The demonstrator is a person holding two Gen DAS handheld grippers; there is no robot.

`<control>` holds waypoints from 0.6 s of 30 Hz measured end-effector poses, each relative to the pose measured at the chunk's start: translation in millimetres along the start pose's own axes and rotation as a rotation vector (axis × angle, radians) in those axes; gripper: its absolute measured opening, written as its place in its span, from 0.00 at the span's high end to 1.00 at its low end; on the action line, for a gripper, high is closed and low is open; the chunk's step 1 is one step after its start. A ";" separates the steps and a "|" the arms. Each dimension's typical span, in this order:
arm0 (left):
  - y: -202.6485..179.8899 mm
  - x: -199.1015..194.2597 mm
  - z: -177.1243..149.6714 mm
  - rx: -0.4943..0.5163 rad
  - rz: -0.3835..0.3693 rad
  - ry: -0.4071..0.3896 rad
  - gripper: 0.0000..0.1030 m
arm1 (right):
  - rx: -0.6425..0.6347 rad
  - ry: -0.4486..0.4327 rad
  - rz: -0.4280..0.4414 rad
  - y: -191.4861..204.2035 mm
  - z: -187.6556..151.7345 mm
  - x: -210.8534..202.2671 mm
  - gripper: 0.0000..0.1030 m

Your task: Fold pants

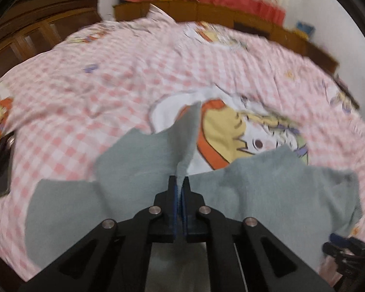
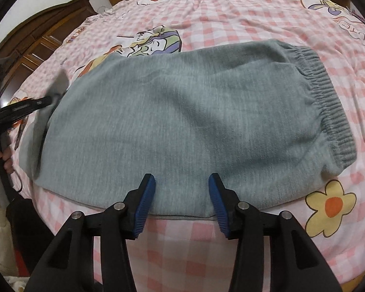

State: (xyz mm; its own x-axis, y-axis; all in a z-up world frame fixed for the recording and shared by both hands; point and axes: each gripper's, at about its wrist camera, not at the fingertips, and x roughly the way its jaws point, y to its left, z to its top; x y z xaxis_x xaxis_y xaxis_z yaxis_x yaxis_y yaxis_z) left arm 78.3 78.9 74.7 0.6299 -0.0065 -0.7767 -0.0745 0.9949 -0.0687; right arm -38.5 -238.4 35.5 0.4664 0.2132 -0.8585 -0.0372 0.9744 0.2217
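Observation:
Grey pants (image 2: pixel 182 121) lie on the pink checked bed sheet (image 2: pixel 231 24), folded lengthwise, with the elastic waistband (image 2: pixel 328 97) at the right. My right gripper (image 2: pixel 182 182) is open and empty, its blue pads over the near edge of the pants. My left gripper (image 1: pixel 181 182) is shut on a fold of the grey pants (image 1: pixel 138 160) and lifts it off the sheet (image 1: pixel 85 85). In the right wrist view the left gripper (image 2: pixel 46 101) shows at the left end of the pants, holding the raised cloth. The left wrist view is blurred.
A dark phone (image 1: pixel 3 168) lies on the sheet at the left. A wooden headboard (image 1: pixel 36 24) stands at the far left and a wooden frame (image 1: pixel 231 17) runs along the back. The right gripper (image 1: pixel 343 248) shows at the lower right of the left wrist view.

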 end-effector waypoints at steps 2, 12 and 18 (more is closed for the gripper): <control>17.1 -17.2 -5.9 -0.044 0.013 -0.028 0.97 | -0.009 -0.007 -0.009 2.3 -0.7 -0.7 0.54; 100.5 -46.3 -53.4 -0.216 0.128 -0.016 0.97 | -0.017 -0.004 -0.046 8.8 -0.2 -3.6 0.54; 118.3 -49.8 -71.9 -0.241 0.121 0.024 0.92 | -0.031 0.003 -0.072 13.8 -0.8 -4.7 0.54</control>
State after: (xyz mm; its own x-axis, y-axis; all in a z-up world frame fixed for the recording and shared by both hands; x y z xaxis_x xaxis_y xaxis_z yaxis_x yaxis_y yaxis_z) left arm -17.6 189.6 60.3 0.5868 0.1058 -0.8028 -0.3322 0.9356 -0.1195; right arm -41.9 -225.8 42.1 0.4666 0.1423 -0.8729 -0.0309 0.9890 0.1447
